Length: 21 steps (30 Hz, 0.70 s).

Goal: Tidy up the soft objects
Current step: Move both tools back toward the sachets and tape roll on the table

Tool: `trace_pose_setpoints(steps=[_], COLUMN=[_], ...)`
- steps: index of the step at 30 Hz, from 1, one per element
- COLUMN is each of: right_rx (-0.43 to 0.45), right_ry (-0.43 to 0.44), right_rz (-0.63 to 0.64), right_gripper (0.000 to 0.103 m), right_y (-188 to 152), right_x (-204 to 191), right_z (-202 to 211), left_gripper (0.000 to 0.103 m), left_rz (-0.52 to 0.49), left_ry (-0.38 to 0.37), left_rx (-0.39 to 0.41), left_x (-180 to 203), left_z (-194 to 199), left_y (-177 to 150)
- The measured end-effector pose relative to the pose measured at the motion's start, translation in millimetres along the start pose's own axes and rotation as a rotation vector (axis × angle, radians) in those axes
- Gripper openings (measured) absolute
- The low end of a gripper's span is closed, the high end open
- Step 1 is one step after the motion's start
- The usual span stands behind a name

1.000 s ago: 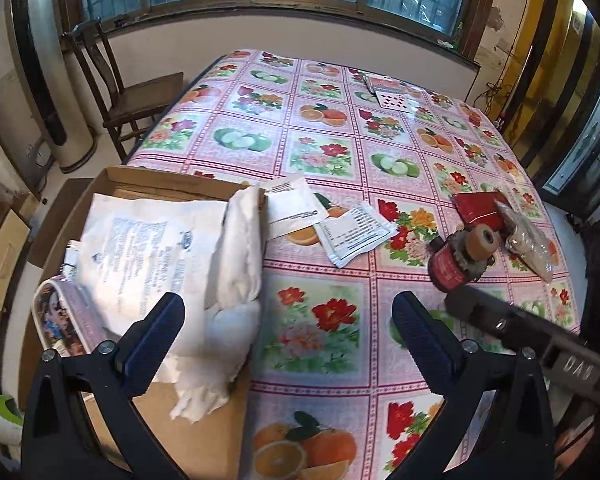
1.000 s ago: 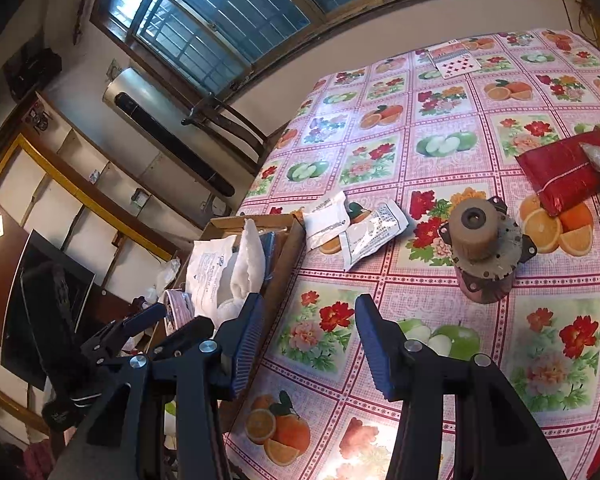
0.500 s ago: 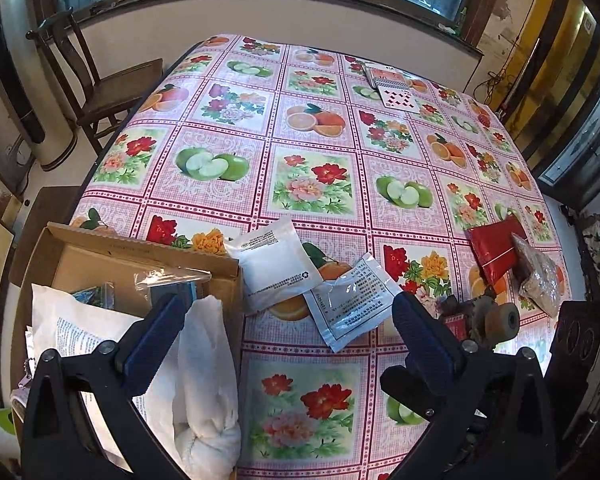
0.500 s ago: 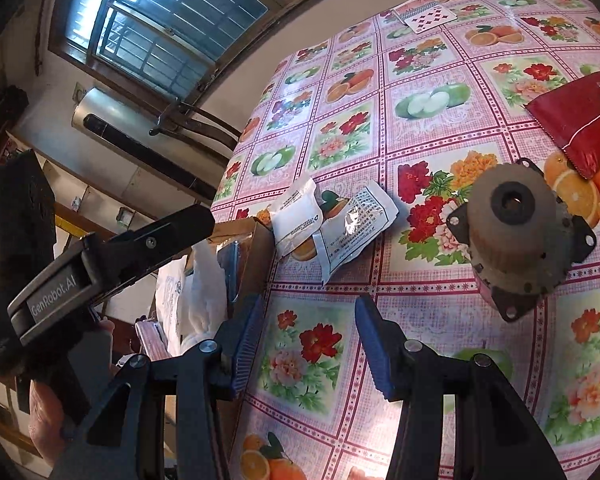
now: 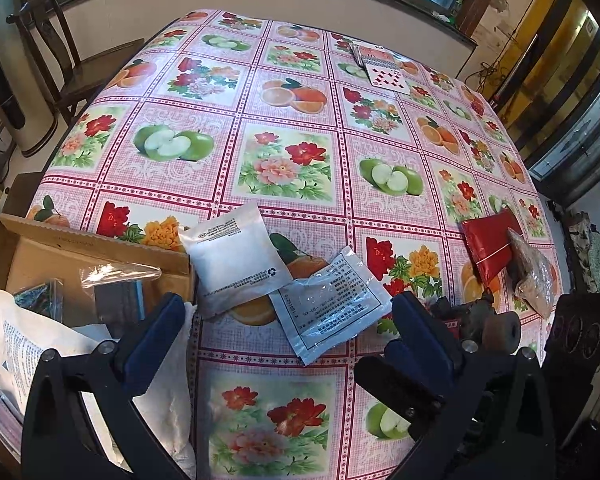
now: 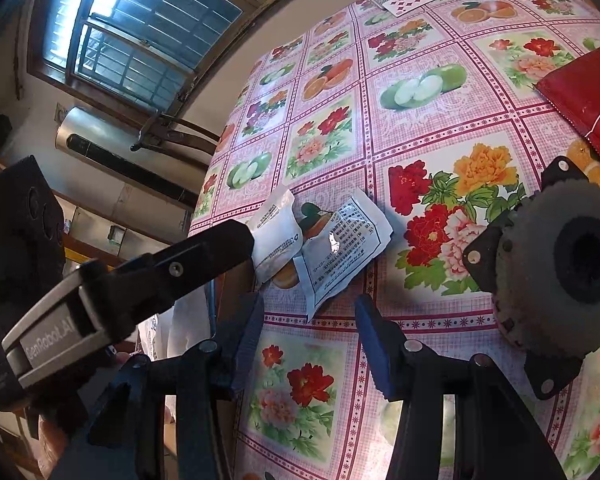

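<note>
Looking through the left wrist view, the left gripper (image 5: pixel 288 320) hangs with jaws apart and empty above a white pouch (image 5: pixel 236 264) and a clear printed packet (image 5: pixel 332 308) lying on the tablecloth (image 5: pixel 284 160), just beside the cardboard box (image 5: pixel 76 252). The box already holds a white cloth (image 5: pixel 168 384). A red packet (image 5: pixel 488 240) and brown bag (image 5: pixel 534 276) lie well apart. In the right wrist view, the right gripper (image 6: pixel 310 344) is also apart and empty, near the clear printed packet. I judge four soft things are left.

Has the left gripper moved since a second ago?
Yes. The left gripper has advanced along the table from the cardboard box toward the two white packets.
</note>
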State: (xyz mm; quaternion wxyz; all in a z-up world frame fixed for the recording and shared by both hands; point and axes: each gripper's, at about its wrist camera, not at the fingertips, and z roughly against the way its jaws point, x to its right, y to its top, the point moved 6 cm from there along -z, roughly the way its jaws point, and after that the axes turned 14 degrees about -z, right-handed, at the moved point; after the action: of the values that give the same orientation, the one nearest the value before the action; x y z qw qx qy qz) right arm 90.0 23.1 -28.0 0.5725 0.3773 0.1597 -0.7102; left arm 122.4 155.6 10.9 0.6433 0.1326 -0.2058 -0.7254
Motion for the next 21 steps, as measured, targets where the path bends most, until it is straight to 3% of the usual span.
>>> trace_pose_setpoints(steps=[7,12,18,21], right_rx=[0.008,-0.017,0.040,0.072], right_ry=[0.081,0.158,0.101,0.059], right_rz=[0.020,0.013,0.043,0.054], right_gripper=[0.050,0.051,0.054,0.056], right_y=[11.2,17.8,31.9,40.2], right_x=[-15.7,-16.7,12.5,36.3], right_z=[35.6,66.0,110.1,133.1], left_gripper=[0.103,0.103,0.103,0.103], left_rz=[-0.018,-0.016,-0.089,-0.151], left_ry=[0.030,-0.002,-0.014,0.038], left_rx=[0.033,0.036,-0.013,-0.034], left_x=[6.7,15.9,31.5,35.8], left_z=[11.3,7.6,-10.1,-18.4], left_y=[14.8,18.2,4.4,-5.1])
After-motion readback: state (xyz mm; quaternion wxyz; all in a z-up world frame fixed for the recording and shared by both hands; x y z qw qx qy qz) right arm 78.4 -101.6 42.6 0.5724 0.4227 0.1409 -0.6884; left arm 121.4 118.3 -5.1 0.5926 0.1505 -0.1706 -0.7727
